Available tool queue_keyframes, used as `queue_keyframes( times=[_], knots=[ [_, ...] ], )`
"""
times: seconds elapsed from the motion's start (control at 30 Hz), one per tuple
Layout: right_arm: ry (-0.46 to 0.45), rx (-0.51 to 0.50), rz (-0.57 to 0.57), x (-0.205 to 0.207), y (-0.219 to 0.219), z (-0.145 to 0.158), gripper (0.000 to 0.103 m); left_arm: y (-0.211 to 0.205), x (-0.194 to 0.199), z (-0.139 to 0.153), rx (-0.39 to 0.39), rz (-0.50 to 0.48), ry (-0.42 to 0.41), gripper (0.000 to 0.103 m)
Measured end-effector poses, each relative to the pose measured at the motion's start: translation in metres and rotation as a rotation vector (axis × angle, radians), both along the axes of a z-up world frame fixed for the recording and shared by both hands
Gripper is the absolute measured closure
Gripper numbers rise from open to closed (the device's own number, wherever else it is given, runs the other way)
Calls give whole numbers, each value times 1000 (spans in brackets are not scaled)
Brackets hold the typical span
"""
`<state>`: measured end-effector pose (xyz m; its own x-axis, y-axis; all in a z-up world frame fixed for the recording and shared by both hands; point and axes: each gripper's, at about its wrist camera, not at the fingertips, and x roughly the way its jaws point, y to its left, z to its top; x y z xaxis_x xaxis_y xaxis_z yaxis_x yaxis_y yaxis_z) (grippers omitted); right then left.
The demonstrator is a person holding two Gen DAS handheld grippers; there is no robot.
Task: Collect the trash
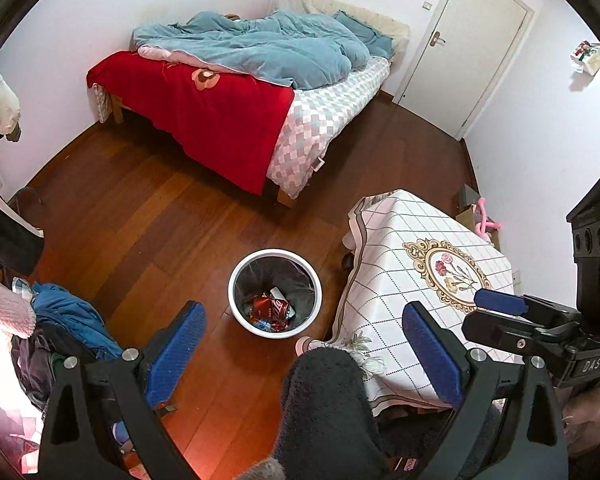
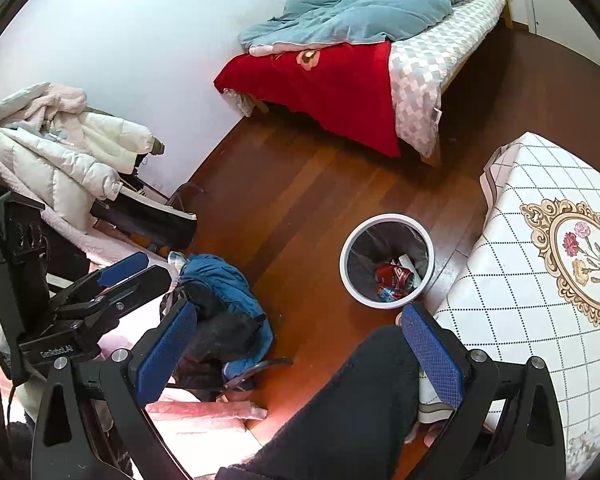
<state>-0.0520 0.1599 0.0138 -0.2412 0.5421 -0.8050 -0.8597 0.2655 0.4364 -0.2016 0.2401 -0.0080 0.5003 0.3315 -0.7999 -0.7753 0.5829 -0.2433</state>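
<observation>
Bedroom, wood floor, viewed from above. Left gripper [image 1: 304, 344] and right gripper [image 2: 300, 344] both spread wide, nothing between the pads. Ahead and below stands the white wastebasket [image 1: 236, 280], beside the clothed table [image 1: 396, 216]; crushed red cans [image 1: 269, 307] lie inside. It sits nearly centred before the left gripper, slightly right of the right one. Bed [image 1: 320, 128] beyond.

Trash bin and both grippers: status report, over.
Left gripper open, empty. Right gripper open, empty. Trash bin upright on floor beside the covered table, red can and wrappers inside. Nothing blocking the bin.
</observation>
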Motion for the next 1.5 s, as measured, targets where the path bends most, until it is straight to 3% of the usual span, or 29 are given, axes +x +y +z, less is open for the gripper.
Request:
queue_keyframes(
  times=[0.57,1.5],
  knots=[
    [11,-19,-7,0,-3,-7,0,-6,-3,2,-13,0,21,0],
    [3,-27,7,-2,-10,1,0,-9,-6,8,-38,-37,-10,0]
  ],
)
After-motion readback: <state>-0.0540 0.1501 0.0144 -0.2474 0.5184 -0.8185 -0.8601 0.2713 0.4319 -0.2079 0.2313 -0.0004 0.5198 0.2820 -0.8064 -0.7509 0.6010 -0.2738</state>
